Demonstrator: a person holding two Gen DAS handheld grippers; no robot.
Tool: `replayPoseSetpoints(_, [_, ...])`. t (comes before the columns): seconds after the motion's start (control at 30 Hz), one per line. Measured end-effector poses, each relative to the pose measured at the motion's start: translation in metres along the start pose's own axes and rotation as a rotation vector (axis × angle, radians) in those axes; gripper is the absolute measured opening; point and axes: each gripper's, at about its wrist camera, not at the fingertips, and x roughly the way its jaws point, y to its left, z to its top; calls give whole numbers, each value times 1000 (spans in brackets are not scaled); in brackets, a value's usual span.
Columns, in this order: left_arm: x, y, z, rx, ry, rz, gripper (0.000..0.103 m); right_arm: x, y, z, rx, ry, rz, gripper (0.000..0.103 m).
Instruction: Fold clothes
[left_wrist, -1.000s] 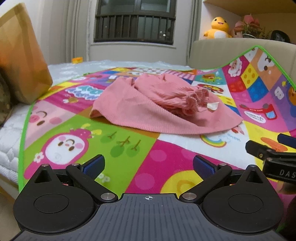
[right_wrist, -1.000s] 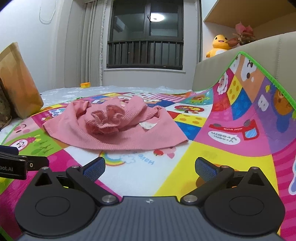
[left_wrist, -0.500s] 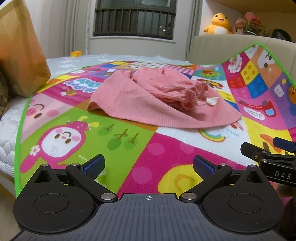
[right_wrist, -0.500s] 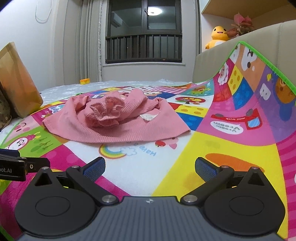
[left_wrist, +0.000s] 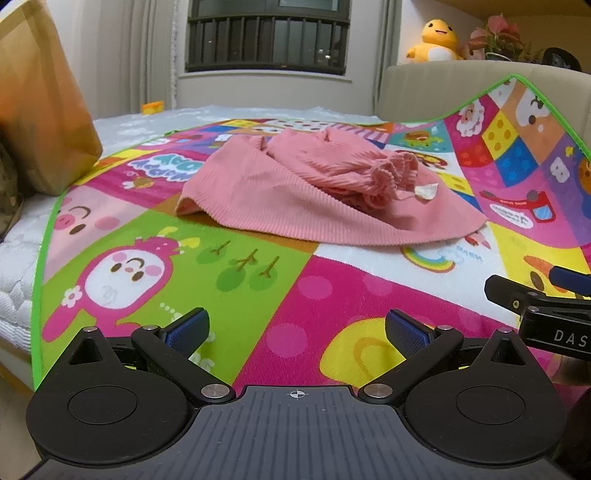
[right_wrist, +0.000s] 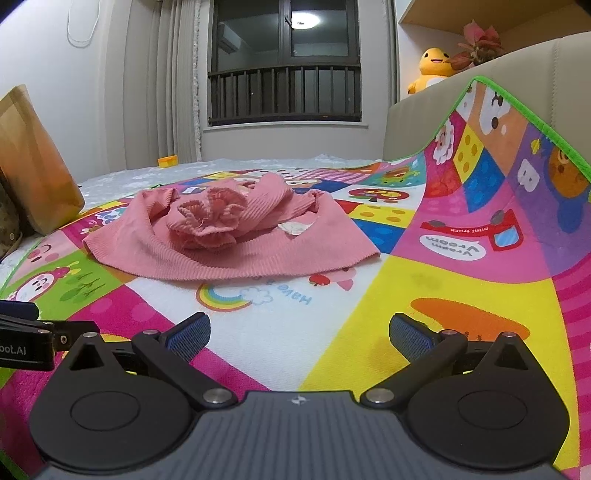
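1. Crumpled pink ribbed knit garment: on colourful cartoon play mat, toward 12 o'clock, well apart from both grippers.
2. Long axis: 9-to-3; hem nearest.
3. Left gripper: wide open, empty.
4. Right gripper: wide open, empty.

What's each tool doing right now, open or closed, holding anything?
Left tool: open, holding nothing, short of the pink garment.
Right tool: open, holding nothing, also short of the garment.
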Motion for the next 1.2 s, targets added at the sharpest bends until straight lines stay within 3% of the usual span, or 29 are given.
replayPoseSetpoints(1.2, [-3,0,-2,3,-11,7,103,-1,0,-3,9,5,13,103])
